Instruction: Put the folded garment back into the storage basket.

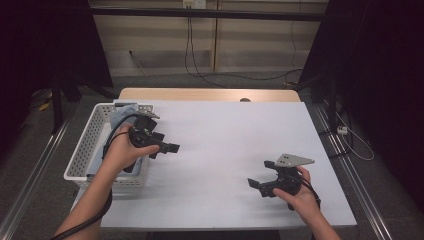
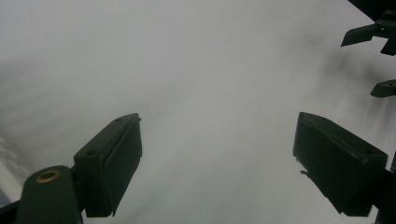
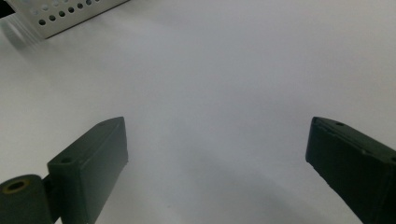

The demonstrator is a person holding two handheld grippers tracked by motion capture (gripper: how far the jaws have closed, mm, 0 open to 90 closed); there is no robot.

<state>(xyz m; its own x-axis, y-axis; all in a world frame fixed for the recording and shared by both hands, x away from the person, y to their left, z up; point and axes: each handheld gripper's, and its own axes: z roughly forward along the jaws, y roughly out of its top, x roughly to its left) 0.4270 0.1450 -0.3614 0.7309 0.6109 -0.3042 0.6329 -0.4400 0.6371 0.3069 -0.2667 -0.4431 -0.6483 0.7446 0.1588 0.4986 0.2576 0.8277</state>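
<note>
High view: a white table (image 1: 225, 150) with a perforated white basket (image 1: 82, 150) at its left edge. Pale blue cloth (image 1: 120, 116) lies inside the basket, its top reaching the far rim.

The left gripper (image 1: 167, 148) is held just beside the basket's right wall, above the table, jaws pointing right toward the table's middle. In the left gripper view its jaws stand wide apart with bare white table between them; nothing is grasped. The cloth sits behind this gripper, in the basket, apart from the jaws.

The right gripper (image 1: 261, 176), topped by a grey three-cornered plate (image 1: 295, 160), is held near the table's front right part, jaws pointing left. In the right gripper view its jaws are likewise spread, bare table between them, with a corner of the basket at upper left. The two grippers are well apart.
</note>
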